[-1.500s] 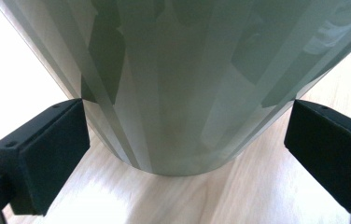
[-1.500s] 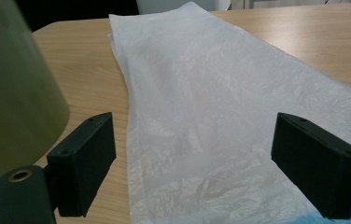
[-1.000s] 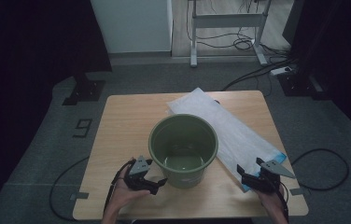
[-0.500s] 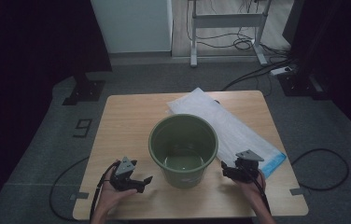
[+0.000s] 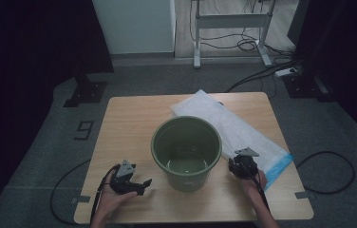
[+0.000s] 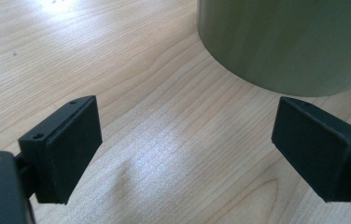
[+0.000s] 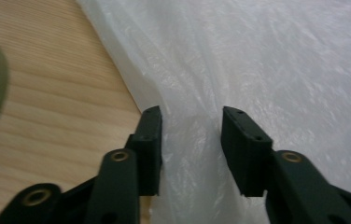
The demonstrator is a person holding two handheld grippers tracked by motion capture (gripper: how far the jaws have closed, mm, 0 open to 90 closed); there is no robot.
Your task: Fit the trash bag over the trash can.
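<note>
Both black two-jaw grippers sit low over the near part of the pale wooden table (image 5: 134,118), one on each side of the round olive-green plastic bucket (image 5: 186,152) that stands upright near the middle of the tabletop. At the bucket's left the left gripper (image 5: 141,184) is held in the person's left hand (image 5: 112,199), and in the left gripper view (image 6: 185,149) its jaws stand wide apart with only bare wood grain between them; the bucket's curved green wall (image 6: 295,42) rises just beyond, nearer the right-hand jaw, and touches neither pad. At the bucket's right the right gripper (image 5: 237,164) hangs over the near edge of the flat, translucent white plastic bag (image 5: 233,126) that lies spread on the table behind and to the right of the bucket, its blue-edged end (image 5: 278,168) reaching toward the table's right side. In the right gripper view (image 7: 191,140) the jaws have just been closing and now stand partly closed, a narrow gap left between them, with the crinkled white film (image 7: 281,60) lying under and between the pads close to its edge; whether the pads already pinch a fold of the film cannot be told.
</note>
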